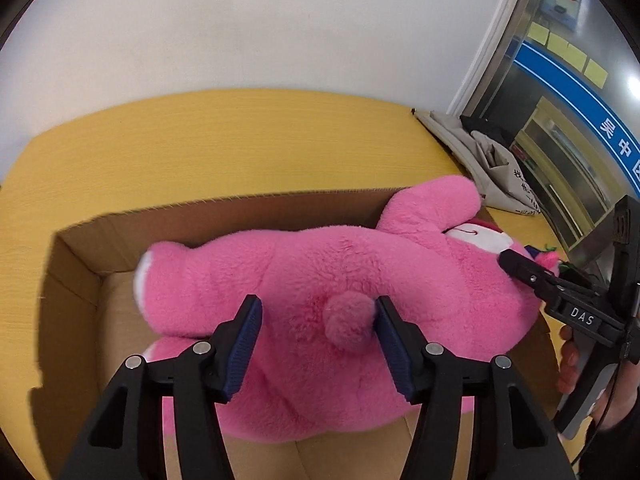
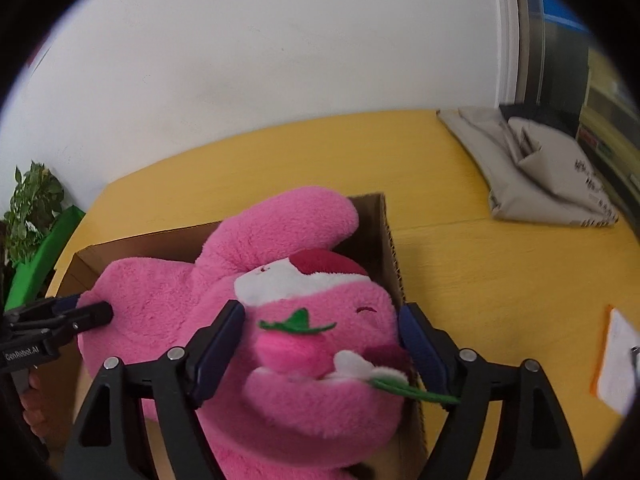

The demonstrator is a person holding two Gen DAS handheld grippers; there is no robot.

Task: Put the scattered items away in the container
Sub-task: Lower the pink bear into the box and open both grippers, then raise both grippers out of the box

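A big pink plush bear lies across an open cardboard box on the yellow table. Its back and small tail face my left gripper, which is open with one finger on each side of the tail. In the right wrist view the bear's head sits between the fingers of my right gripper, which is open around it. The box shows behind the bear. Each gripper shows in the other's view, pressing into the plush.
A folded grey cloth bag lies at the table's far right; it also shows in the left wrist view. A white paper on an orange board lies at the right edge. A green plant stands at the far left. A white wall is behind.
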